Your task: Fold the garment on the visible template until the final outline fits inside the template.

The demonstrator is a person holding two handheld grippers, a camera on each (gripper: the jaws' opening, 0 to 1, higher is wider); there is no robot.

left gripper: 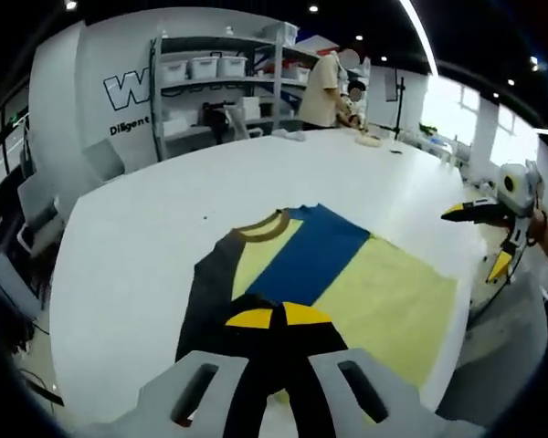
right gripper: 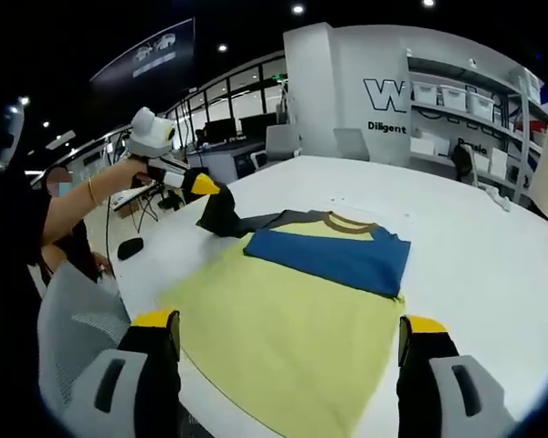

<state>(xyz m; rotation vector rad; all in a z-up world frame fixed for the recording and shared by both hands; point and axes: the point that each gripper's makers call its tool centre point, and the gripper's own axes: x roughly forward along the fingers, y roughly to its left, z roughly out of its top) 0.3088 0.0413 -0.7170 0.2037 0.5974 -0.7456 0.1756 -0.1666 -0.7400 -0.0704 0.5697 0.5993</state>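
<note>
My left claw (right gripper: pixel 204 185) is clamped on the dark sleeve (right gripper: pixel 221 212) of the T-shirt (right gripper: pixel 292 310), lifting it off the white worktop (right gripper: pixel 475 265). My right claw (right gripper: pixel 288 333) hangs apart over the shirt's yellow hem, touching nothing.

both views near, opposite sides, share garment (left gripper: pixel 329 274) on table (left gripper: pixel 146 246).

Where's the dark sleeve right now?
In the right gripper view the sleeve is lifted off the table at the shirt's upper left, pinched in the left tool; the right tool hangs open over the yellow hem.
</note>
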